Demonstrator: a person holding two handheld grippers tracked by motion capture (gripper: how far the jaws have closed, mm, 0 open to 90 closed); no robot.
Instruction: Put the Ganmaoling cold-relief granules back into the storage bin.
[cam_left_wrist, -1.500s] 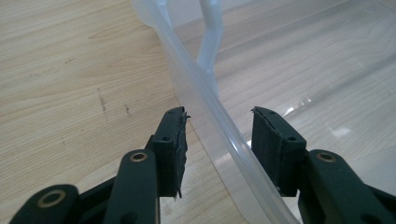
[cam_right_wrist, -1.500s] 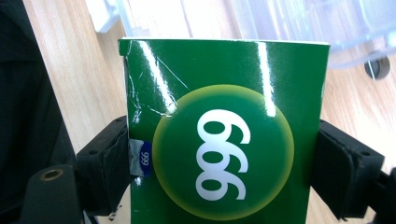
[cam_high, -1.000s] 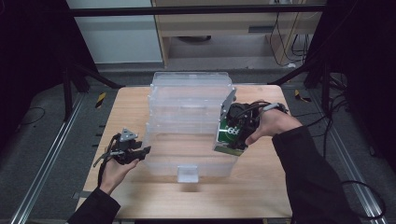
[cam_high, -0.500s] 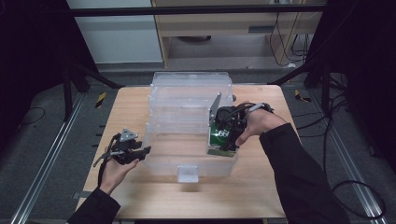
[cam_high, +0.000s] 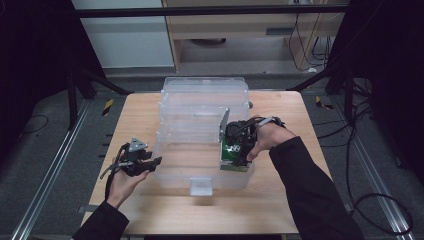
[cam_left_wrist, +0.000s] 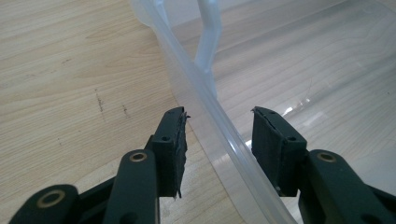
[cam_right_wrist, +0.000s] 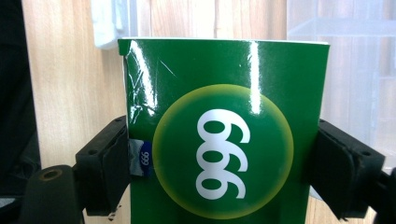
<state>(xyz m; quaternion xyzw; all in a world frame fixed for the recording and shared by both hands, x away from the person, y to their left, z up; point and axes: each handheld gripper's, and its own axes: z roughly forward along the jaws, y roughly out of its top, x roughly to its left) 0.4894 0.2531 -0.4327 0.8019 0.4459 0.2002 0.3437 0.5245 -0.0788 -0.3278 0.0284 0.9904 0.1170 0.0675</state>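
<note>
A clear plastic bin stands on the wooden table. My right gripper is shut on a green box printed with "999" and holds it upright over the bin's right front part. In the right gripper view the green box sits pressed between both pads of the right gripper. At the bin's left wall, my left gripper stands open. In the left gripper view the bin's rim runs between the jaws of the left gripper, with a gap on each side.
A clear latch tab juts from the bin's front wall. Bare table lies left of the bin. Metal rails and cables run along the floor on both sides. A cabinet stands behind the table.
My right gripper has sunk and shifted left with the green box, lower into the bin. The left gripper has stayed where it was.
</note>
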